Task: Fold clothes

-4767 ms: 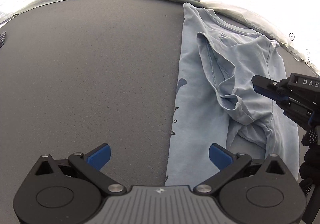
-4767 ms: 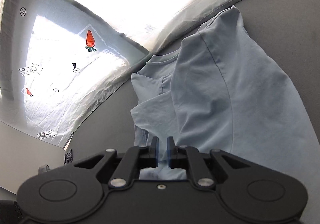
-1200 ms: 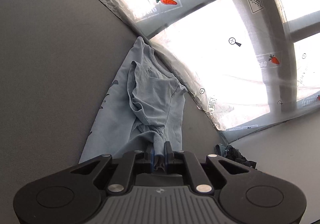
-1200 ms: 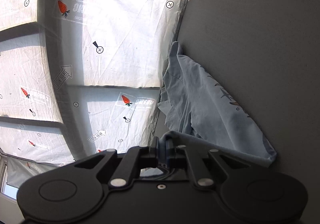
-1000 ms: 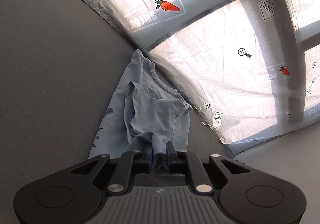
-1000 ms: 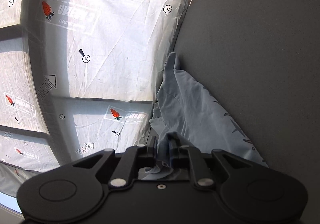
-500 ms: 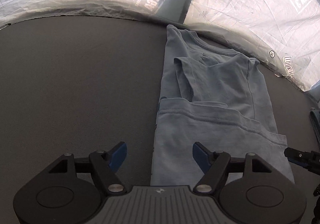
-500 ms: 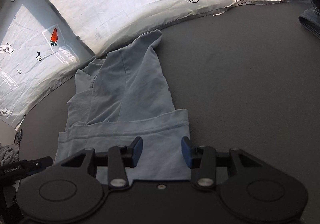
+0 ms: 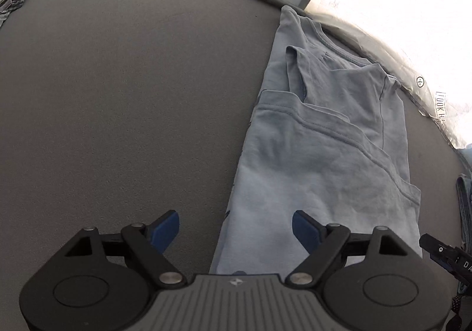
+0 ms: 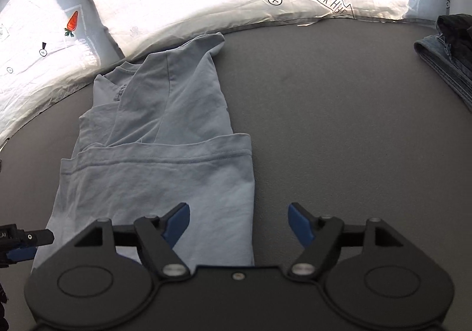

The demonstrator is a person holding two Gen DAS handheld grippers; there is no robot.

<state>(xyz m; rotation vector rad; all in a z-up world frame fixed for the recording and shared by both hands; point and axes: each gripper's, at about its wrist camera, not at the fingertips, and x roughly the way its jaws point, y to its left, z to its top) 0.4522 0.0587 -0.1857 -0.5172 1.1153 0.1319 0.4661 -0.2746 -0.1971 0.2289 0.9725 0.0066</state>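
Grey surface (image 9: 118, 94) edged by bright printed sheeting, a shirt (image 10: 165, 177) lying on it.
The pale blue shirt lies with its hem doubled up over the chest, likely a fold just laid. Left gripper (image 9: 235, 230) and right gripper (image 10: 238, 221) hover above its near edge, fingers opening wide, nothing between them.

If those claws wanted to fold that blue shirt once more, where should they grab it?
Probably at the near folded edge of the shirt, one corner per claw, coming from above on the near side. The hem has been laid over the top half, so the near edge is a thick, straight fold that would lift evenly toward the collar. Both the left claw and the right claw are opening, gripping nothing.
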